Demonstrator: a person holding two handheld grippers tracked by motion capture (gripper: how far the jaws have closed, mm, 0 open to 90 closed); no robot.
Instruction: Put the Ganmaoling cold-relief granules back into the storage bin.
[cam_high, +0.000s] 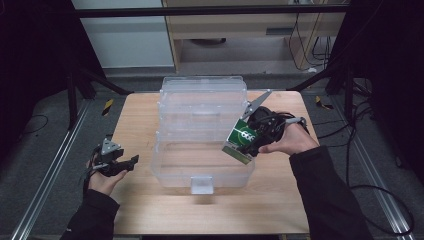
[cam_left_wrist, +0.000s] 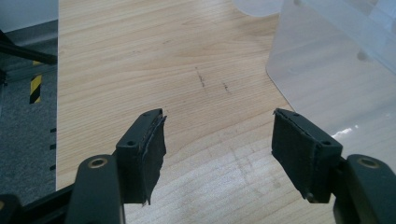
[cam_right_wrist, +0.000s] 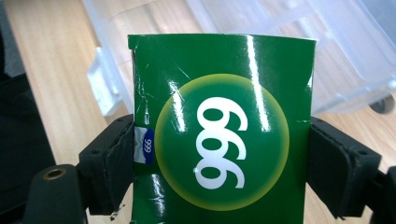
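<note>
A green box (cam_high: 242, 137) printed with a yellow disc and white "999" hangs tilted over the right rim of an open clear plastic bin (cam_high: 172, 162). My right gripper (cam_high: 248, 141) is shut on it; in the right gripper view both pads press the sides of the green box (cam_right_wrist: 222, 135), with the clear bin (cam_right_wrist: 336, 51) beyond. My left gripper (cam_high: 129, 163) rests low at the table's left, open and empty. In the left gripper view its fingers (cam_left_wrist: 149, 149) stand wide apart over bare wood, the clear bin's corner (cam_left_wrist: 322, 79) to the right.
The bin's lid (cam_high: 205, 95) stands open behind it, taking up the table's middle and back. The wooden table (cam_high: 140, 120) has bare room on the left and along the front edge. A metal rail (cam_high: 45, 175) runs past the left side, and cables lie on the floor at right.
</note>
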